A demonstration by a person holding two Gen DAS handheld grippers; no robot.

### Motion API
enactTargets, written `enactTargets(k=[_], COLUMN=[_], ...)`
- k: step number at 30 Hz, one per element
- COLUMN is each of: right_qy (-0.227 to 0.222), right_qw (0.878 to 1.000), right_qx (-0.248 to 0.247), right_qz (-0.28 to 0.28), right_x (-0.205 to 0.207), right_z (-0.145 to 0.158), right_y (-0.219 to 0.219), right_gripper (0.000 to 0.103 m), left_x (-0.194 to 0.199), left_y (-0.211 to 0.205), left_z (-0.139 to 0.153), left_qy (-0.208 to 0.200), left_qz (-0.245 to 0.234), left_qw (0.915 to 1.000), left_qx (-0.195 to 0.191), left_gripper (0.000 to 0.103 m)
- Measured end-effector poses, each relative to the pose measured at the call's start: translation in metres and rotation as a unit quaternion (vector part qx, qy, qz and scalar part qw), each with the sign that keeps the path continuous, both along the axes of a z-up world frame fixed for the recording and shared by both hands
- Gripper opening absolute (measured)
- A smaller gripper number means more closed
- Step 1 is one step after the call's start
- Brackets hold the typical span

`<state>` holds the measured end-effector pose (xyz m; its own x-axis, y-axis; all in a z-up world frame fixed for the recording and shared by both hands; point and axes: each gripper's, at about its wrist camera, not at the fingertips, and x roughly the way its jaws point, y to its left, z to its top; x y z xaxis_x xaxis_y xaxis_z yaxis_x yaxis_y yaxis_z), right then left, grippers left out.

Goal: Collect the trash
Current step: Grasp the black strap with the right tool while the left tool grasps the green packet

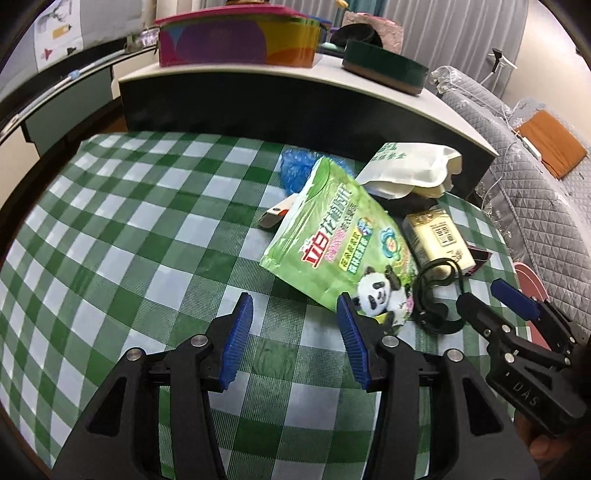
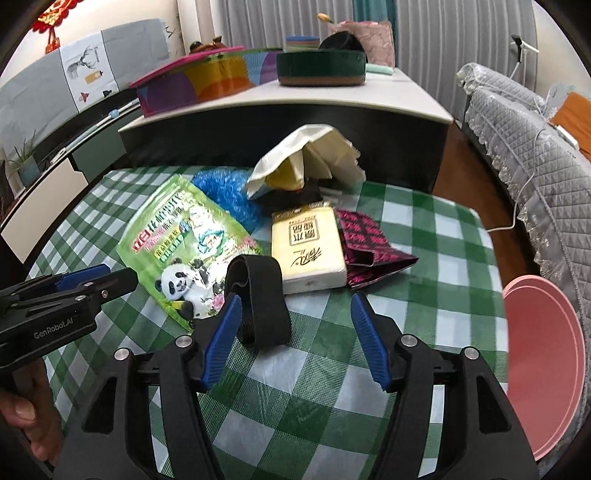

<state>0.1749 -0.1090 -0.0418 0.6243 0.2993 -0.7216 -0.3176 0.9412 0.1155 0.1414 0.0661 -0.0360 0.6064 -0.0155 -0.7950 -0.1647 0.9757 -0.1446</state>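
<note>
Both views are evenly and fairly brightly lit by soft indoor light, with daylight filtering through the pale curtains (image 2: pixel 424 33) at the back. Shadows under the trash are faint. The green pouch (image 1: pixel 340 236) carries mild glare (its print stays readable). Fisheye distortion bends the checked cloth (image 1: pixel 129 221) and darkens the corners. The pink plate (image 2: pixel 543 369) at the frame's rim looks soft and slightly smeared.
</note>
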Motion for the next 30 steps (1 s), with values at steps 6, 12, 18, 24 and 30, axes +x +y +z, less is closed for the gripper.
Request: enactTargets(k=[6, 12, 18, 24, 30], right_qy=[0.009, 0.017, 0.019, 0.012, 0.003], right_qw=[1.000, 1.000, 1.000, 1.000, 1.000], right_qx=[-0.001, 0.002, 0.009, 0.009, 0.008], right_qz=[0.006, 0.007, 0.016, 0.012, 0.010], right_x=[0.006, 0.009, 0.007, 0.004, 0.000], right_z=[-0.008, -0.011, -0.008, -0.003, 0.003], right_y=[0.003, 0.000, -0.004, -0.009, -0.013], right_gripper=[0.061, 0.046, 0.012, 0.003, 0.002], left_x=[0.009, 0.017, 0.021, 0.022, 0.017], left_y=[0.008, 0.010, 0.009, 0.006, -0.005], left_z=[-0.012, -0.019, -0.016, -0.011, 0.004], left_qy=[0.007, 0.004, -0.020, -0.035, -0.060], left_qz=[0.009, 0.010, 0.004, 0.006, -0.012], left_qw=[0.9998, 0.9988, 0.9959, 0.9948, 0.9953], left_qx=[-0.018, -0.047, -0.088, -0.096, -0.076], left_gripper=[0.052, 0.052, 0.052, 0.046, 0.021])
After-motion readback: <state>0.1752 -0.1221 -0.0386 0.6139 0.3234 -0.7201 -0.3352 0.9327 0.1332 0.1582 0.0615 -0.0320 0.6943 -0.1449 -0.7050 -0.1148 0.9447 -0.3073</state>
